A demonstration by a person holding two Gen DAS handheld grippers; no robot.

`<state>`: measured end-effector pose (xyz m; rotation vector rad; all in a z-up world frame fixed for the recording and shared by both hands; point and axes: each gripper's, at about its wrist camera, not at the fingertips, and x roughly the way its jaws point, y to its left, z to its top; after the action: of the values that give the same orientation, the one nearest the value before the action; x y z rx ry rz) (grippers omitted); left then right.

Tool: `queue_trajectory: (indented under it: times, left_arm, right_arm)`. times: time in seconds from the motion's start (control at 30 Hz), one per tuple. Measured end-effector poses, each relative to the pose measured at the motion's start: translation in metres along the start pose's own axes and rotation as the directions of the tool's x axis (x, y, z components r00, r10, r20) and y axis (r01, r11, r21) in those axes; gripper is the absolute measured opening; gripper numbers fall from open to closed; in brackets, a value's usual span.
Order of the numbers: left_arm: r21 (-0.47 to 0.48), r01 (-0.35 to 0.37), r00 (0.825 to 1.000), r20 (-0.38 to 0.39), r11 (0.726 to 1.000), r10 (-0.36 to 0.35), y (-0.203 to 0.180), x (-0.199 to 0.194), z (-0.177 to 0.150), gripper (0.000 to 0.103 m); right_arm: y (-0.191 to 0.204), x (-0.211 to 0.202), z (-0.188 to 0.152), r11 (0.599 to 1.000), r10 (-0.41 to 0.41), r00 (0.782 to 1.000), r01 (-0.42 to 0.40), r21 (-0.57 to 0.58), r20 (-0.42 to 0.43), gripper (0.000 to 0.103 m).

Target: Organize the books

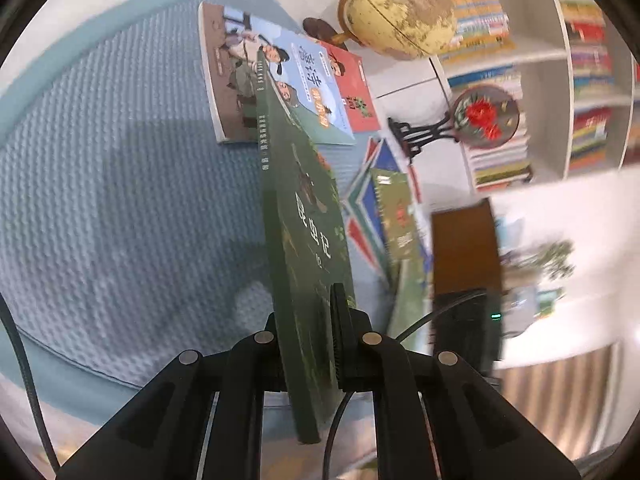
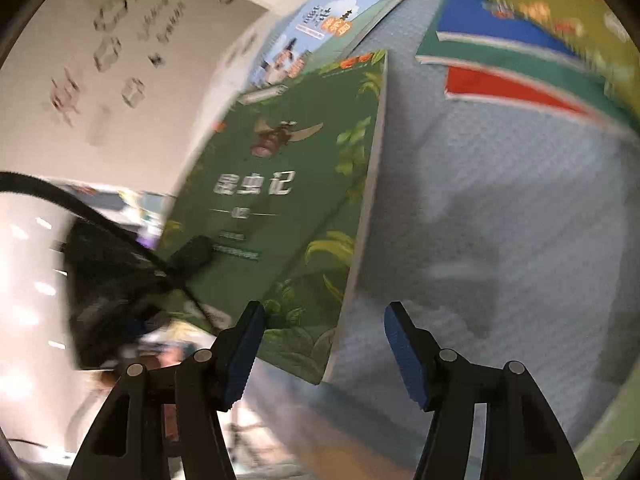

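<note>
My left gripper [image 1: 308, 320] is shut on the lower edge of a dark green book [image 1: 304, 200] with an insect cover, holding it up on edge above the blue textured mat [image 1: 120, 200]. In the right wrist view the same green book [image 2: 292, 200] stands tilted, with a left finger [image 2: 192, 252] pressed on its cover. My right gripper [image 2: 324, 344] is open; the book's lower corner shows between its blue pads [image 2: 244, 356], which do not press on it. A light blue picture book [image 1: 264, 80] and a red book [image 1: 352, 88] lie flat beyond.
A fanned pile of blue, green and red books [image 2: 500, 64] lies on the mat at right. A globe [image 1: 396, 12], a round embroidered ornament on a stand [image 1: 480, 116] and a white bookshelf [image 1: 560, 80] full of books stand behind. A black cable [image 2: 80, 208] crosses at left.
</note>
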<state>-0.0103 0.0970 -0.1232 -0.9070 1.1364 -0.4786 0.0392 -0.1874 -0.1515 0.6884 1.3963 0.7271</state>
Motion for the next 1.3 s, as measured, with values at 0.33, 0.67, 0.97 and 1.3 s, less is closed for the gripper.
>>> queue_trajectory:
  times: [0.33, 0.67, 0.97, 1.3]
  left_arm:
    - [-0.037, -0.063, 0.998, -0.019, 0.997, 0.062, 0.012, -0.001, 0.004, 0.008]
    - [-0.078, 0.096, 0.991, -0.087, 0.992, -0.102, 0.011, -0.004, 0.025, 0.008]
    - [0.054, -0.006, 0.982, -0.186, 0.999, 0.016, 0.010, 0.002, 0.042, 0.009]
    - [0.564, -0.192, 0.962, -0.053, 0.803, 0.267, -0.061, -0.022, 0.036, 0.014]
  right_arm:
    - [0.006, 0.017, 0.012, 0.994, 0.113, 0.992, -0.114, 0.002, 0.053, 0.029]
    - [0.002, 0.028, -0.008, 0.989, 0.096, 0.993, -0.103, 0.104, 0.072, 0.069]
    - [0.026, 0.029, -0.012, 0.993, 0.049, 0.969, -0.073, 0.090, 0.241, 0.028]
    - [0.137, 0.030, -0.024, 0.876, -0.295, 0.884, 0.402, -0.267, 0.362, 0.027]
